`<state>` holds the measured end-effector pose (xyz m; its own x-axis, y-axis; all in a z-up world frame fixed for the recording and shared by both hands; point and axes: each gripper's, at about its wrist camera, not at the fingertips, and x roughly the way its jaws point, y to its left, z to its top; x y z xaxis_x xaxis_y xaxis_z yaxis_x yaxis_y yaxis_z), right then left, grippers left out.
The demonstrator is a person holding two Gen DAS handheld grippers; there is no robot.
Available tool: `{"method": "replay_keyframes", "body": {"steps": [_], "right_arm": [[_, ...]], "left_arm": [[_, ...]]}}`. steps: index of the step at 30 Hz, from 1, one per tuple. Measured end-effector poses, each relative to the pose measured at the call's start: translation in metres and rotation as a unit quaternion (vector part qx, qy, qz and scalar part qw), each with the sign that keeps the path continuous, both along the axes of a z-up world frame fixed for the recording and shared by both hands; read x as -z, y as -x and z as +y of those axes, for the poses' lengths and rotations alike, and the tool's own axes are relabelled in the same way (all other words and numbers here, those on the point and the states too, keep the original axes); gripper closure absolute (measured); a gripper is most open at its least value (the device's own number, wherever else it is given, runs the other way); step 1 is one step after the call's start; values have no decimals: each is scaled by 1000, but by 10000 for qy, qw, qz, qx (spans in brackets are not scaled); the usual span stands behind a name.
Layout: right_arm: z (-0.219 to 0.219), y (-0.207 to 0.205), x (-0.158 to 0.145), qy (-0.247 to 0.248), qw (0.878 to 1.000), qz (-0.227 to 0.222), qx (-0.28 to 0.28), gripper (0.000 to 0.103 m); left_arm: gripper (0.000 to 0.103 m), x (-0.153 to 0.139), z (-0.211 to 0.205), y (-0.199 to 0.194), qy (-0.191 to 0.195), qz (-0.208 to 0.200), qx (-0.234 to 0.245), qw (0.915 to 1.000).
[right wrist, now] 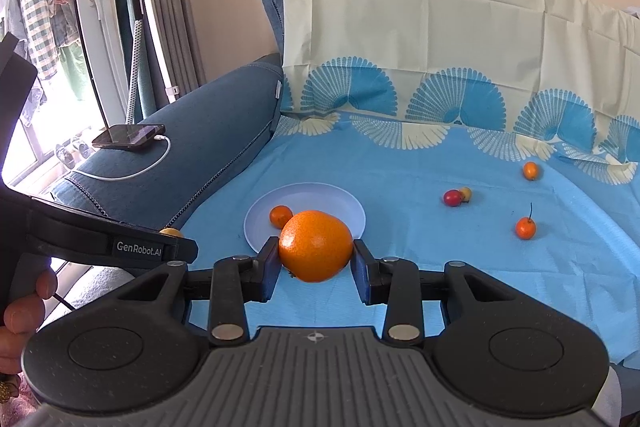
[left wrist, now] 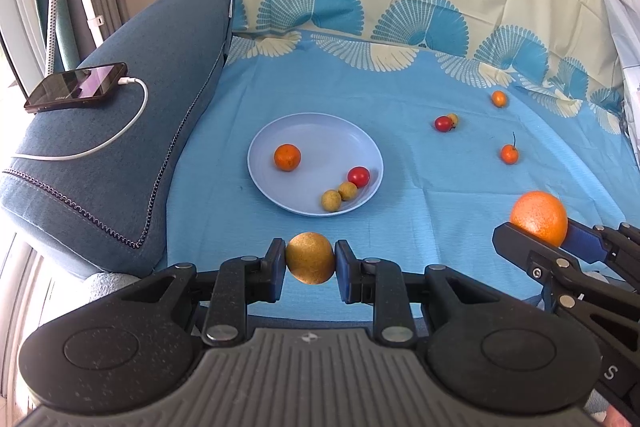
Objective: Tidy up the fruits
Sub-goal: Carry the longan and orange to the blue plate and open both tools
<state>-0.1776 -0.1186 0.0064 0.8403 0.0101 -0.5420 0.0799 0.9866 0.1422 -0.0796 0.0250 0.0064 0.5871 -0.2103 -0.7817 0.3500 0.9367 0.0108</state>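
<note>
- The left hand-held gripper (left wrist: 310, 263) is pinching a small golden-brown round fruit (left wrist: 310, 258) between its blue pads, holding it above the near edge of the blue patterned cloth (left wrist: 420, 163).
- The right hand-held gripper (right wrist: 316, 259) is clamping a large orange (right wrist: 315, 245) between its pads, also clear of the cloth; in the left wrist view this orange (left wrist: 540, 217) is showing at the right edge.
- A person's fingers (right wrist: 24, 311) are gripping the handle of the left tool at the lower left of the right wrist view.
- A pale blue plate (left wrist: 280, 131) is resting on the cloth just beyond both grippers.
- The plate is carrying a small orange citrus (left wrist: 287, 157), a red cherry tomato (left wrist: 358, 176) and two small yellow-brown fruits (left wrist: 339, 195) lying side by side, touching.
- Farther right, loose on the cloth, a stemmed orange fruit (left wrist: 509, 153), a red fruit (left wrist: 443, 123) touching a yellowish fruit (left wrist: 453, 119), and a far orange fruit (left wrist: 499, 99) are lying well apart from the plate.
- At the left, a phone (left wrist: 78, 87) with a white cable (left wrist: 120, 139) plugged in is lying on the blue sofa armrest (left wrist: 120, 187).
</note>
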Motion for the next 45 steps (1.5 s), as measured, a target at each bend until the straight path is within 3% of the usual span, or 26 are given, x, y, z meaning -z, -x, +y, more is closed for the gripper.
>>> {"method": "replay_keyframes", "body": {"steps": [20,45], "right_arm": [[-22,-68,28,-159,9992,353,37,64],[-25,-204,108,-118,9933,1119,-257,64]], "left_arm": [[74,22,-18,-80,-186,274,-211,9992],[74,108,-53,-202,-686,774,-334,9941]]}}
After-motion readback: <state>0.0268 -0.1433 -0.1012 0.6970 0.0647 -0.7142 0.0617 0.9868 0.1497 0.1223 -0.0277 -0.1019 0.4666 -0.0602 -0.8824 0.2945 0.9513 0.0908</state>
